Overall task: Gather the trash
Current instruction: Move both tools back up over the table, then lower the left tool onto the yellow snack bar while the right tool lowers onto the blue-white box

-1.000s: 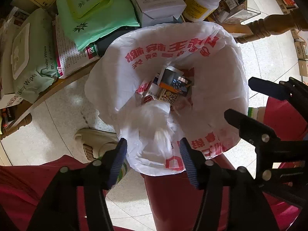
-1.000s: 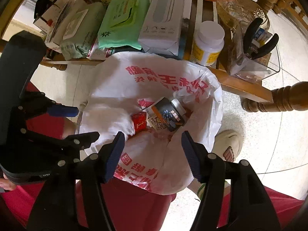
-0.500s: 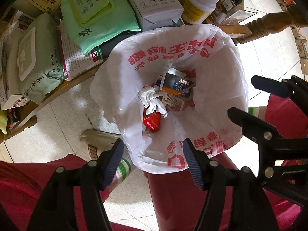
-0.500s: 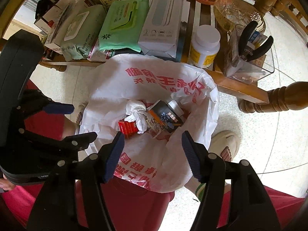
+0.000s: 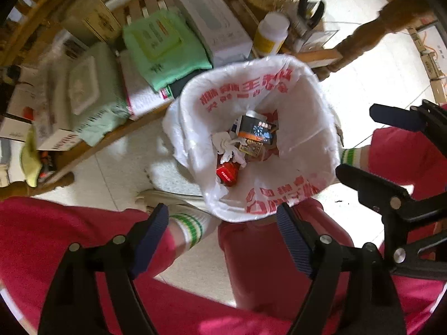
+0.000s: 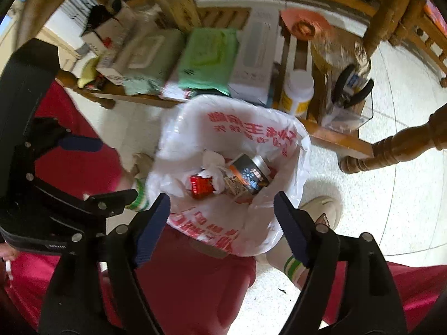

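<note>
While both grippers point down over the bin, the left gripper (image 5: 222, 231) hangs above the near rim of the white bag (image 5: 304, 145) with its jaws spread wide; they have just been opening and nothing is between them. Beside it, the right gripper (image 6: 222, 223) also hangs over the near rim, tilted a little toward the low wooden shelf (image 6: 335, 136), its jaws likewise just opened wide and bare. Each gripper shows at the edge of the other's view, close alongside but apart.

Down in the bag, which lines a dark red bin (image 5: 268, 254), lies the trash: a crumpled white tissue (image 5: 227, 146) on top of a small red box (image 5: 227, 173), and next to them a dark jar (image 5: 258, 131) on its side with a printed wrapper under it.

Behind the bin, the shelf's front edge nearly meets the bag's far rim. On the shelf sit a green wipes pack (image 6: 208, 58), a paler wipes pack (image 6: 145, 58) toward its left end, a long white box (image 6: 255, 58), a white bottle with a yellow label (image 6: 297, 92) and, at the right end, a clear holder with black-handled pliers (image 6: 353, 89). A turned wooden leg (image 6: 391, 150) stands right of the bin.

Below the jaws, the person's red trouser legs and green-striped socks flank the bin, a pale slipper (image 6: 324, 209) on the tiled floor beside it.
</note>
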`<state>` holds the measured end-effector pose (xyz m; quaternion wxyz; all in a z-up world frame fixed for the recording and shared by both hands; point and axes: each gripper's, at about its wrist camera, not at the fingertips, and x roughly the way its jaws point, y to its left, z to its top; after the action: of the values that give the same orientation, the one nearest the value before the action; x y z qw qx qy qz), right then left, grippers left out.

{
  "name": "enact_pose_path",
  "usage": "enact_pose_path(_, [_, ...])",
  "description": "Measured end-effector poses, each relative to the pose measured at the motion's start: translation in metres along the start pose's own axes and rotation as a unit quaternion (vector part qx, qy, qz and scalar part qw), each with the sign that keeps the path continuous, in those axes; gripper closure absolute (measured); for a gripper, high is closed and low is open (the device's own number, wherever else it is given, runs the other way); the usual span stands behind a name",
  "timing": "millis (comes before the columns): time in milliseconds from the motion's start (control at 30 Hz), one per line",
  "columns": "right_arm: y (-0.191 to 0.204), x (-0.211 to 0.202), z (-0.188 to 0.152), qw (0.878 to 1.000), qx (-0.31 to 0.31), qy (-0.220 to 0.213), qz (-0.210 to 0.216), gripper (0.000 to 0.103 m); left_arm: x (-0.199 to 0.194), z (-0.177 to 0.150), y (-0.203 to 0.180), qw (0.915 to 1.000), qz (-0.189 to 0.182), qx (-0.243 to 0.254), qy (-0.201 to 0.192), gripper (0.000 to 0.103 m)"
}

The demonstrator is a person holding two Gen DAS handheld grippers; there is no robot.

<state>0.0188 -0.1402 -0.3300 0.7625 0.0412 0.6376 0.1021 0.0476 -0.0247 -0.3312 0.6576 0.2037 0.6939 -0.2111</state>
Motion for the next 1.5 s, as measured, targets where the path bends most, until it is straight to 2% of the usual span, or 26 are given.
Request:
enact_pose_path(133, [0.018, -0.038, -0.005, 0.999, -0.029, -0.029, 0.003, 0.021, -0.045, -0.015, 0.001, 0.9994, 0.007, 0.008, -0.033, 0.021])
enact_pose_path(267, [0.038, -0.079, -0.007, 0.997, -0.065, -0.05, 0.011, 0.018, -0.098, -0.026, 0.01, 0.9979, -0.013, 0.007, -0.063, 0.016])
enact_pose_path(400, [0.051, -0.133, 0.0, 0.991, -0.106, -0.075, 0.02, 0.015, -0.157, -0.027, 0.014, 0.9951, 0.011, 0.021, -0.096, 0.015])
enact_pose_path(600, [0.052, -0.226, 0.028, 0.98, -0.151, -0.13, 0.023, 0.011, -0.247, -0.007, 0.027, 0.9872, 0.05, 0.045, -0.144, 0.014])
enact_pose_path(667, [0.049, -0.262, 0.041, 0.974, -0.161, -0.157, 0.021, 0.007, -0.268, 0.001, 0.031, 0.9858, 0.052, 0.048, -0.152, 0.012])
enact_pose_path(900, [0.046, -0.345, 0.077, 0.958, -0.197, -0.209, 0.009, 0.007, -0.34, 0.033, 0.035, 0.9804, 0.062, 0.073, -0.172, 0.011])
enact_pose_path(1133, [0.048, -0.368, 0.116, 0.945, -0.251, -0.208, 0.013, 0.007, -0.355, 0.063, 0.042, 0.9818, 0.066, 0.084, -0.157, 0.011])
enact_pose_path(1300, [0.048, -0.362, 0.143, 0.938, -0.298, -0.177, 0.019, 0.007, -0.346, 0.088, 0.052, 0.9847, 0.06, 0.089, -0.137, 0.011])
enact_pose_path(1500, [0.047, -0.348, 0.171, 0.933, -0.326, -0.148, 0.044, 0.007, -0.319, 0.112, 0.06, 0.9875, 0.058, 0.095, -0.112, 0.011])
